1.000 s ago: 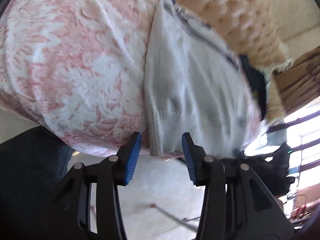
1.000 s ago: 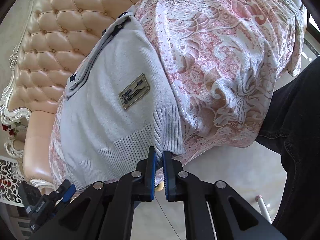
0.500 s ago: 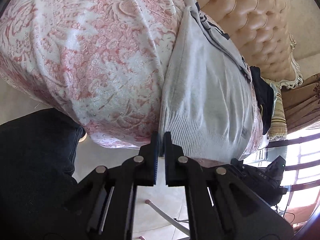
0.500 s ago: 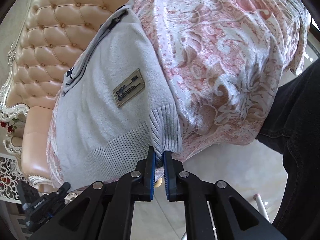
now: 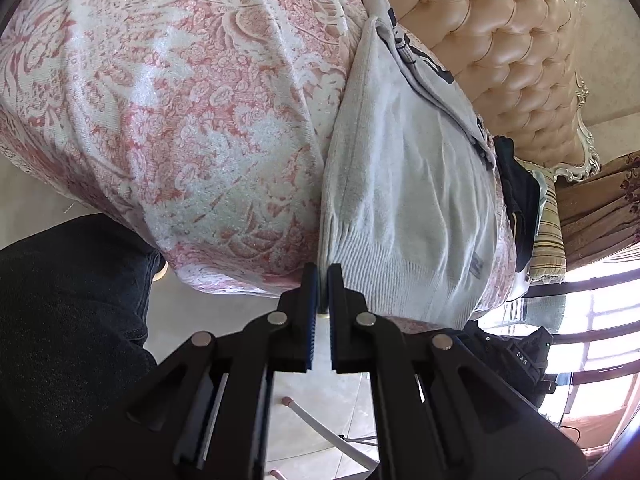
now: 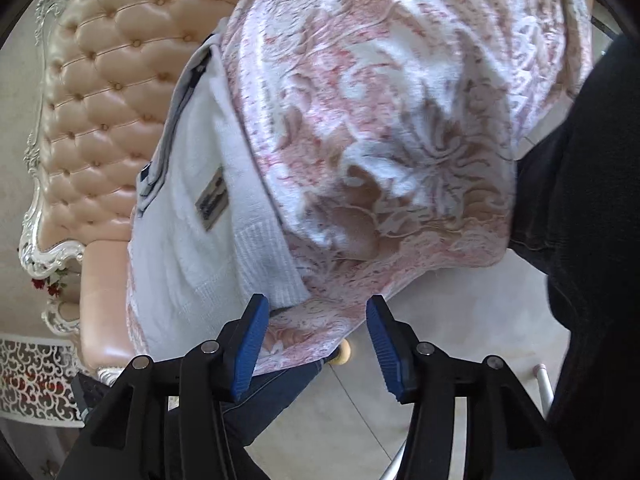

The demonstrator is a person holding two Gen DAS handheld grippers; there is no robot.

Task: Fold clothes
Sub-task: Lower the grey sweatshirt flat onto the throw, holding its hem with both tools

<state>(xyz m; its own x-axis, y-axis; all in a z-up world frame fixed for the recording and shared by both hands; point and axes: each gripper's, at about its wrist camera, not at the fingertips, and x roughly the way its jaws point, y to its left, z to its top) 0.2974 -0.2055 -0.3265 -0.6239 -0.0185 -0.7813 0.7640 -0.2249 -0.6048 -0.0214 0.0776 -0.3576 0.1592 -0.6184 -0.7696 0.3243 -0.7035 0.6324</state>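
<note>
A pale grey knit sweater (image 5: 404,184) lies folded lengthwise on a pink floral cover (image 5: 172,112), its collar toward the tufted headboard. My left gripper (image 5: 323,276) is shut on the sweater's ribbed hem corner at the near edge. In the right wrist view the sweater (image 6: 192,248) shows a small rectangular patch (image 6: 212,200). My right gripper (image 6: 316,314) is open and empty, its blue pads just below the sweater's other ribbed corner, apart from it.
The floral cover (image 6: 400,140) drapes over the near edge. A tufted peach headboard (image 5: 508,52) stands behind. Dark clothing and a striped cloth (image 5: 548,236) lie at the far side. A person's dark trousers (image 6: 592,240) are close by. Tiled floor (image 6: 460,328) lies below.
My left gripper closed on the sweater's hem corner. My right gripper, shut on the other ribbed corner before, has opened and let it go.
</note>
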